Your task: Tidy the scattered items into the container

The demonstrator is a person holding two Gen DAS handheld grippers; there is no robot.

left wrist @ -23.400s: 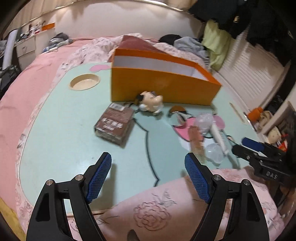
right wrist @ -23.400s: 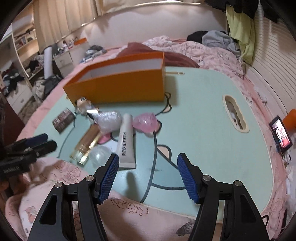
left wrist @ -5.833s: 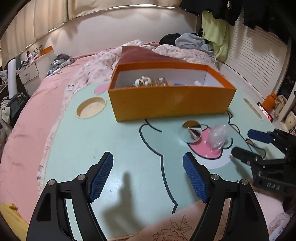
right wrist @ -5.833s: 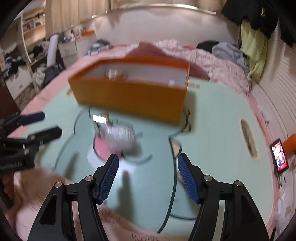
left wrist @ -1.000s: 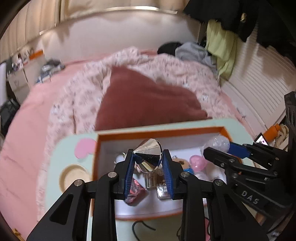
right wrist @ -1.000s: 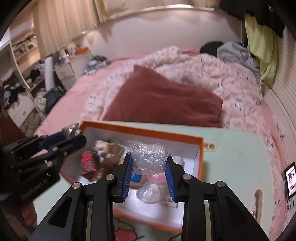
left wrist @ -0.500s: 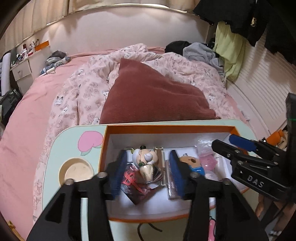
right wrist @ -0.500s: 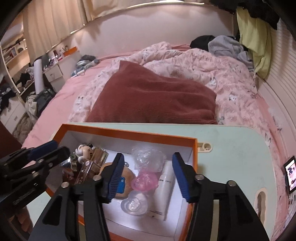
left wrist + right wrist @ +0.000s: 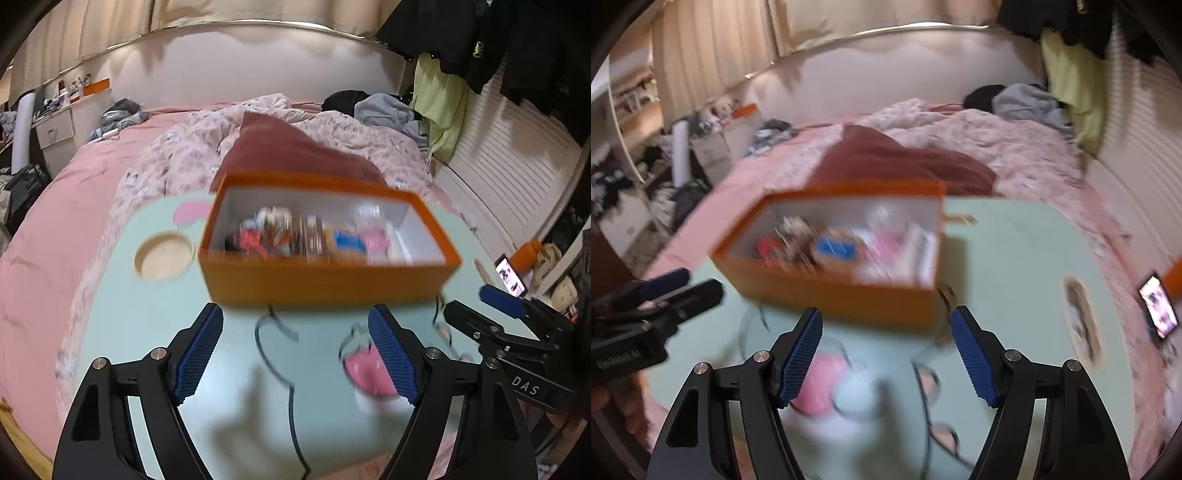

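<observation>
The orange box (image 9: 325, 280) stands on the mint-green table (image 9: 147, 314) and holds several small items, blurred by motion. It also shows in the right wrist view (image 9: 842, 291). My left gripper (image 9: 295, 350) is open and empty, on the near side of the box above the table. My right gripper (image 9: 886, 350) is open and empty too, also on the near side of the box. Each gripper shows at the edge of the other's view: the right one (image 9: 491, 314), the left one (image 9: 676, 288).
The table has a round cup recess (image 9: 164, 254) at its left and a printed pink strawberry (image 9: 364, 365) near me. A dark red pillow (image 9: 288, 151) and pink bedding lie behind the box. A lit phone (image 9: 1158, 306) stands at the right.
Both grippers let go of the mirror and the plastic wrap inside the box, opened wide, and pulled back toward me and down to the near side of the box.
</observation>
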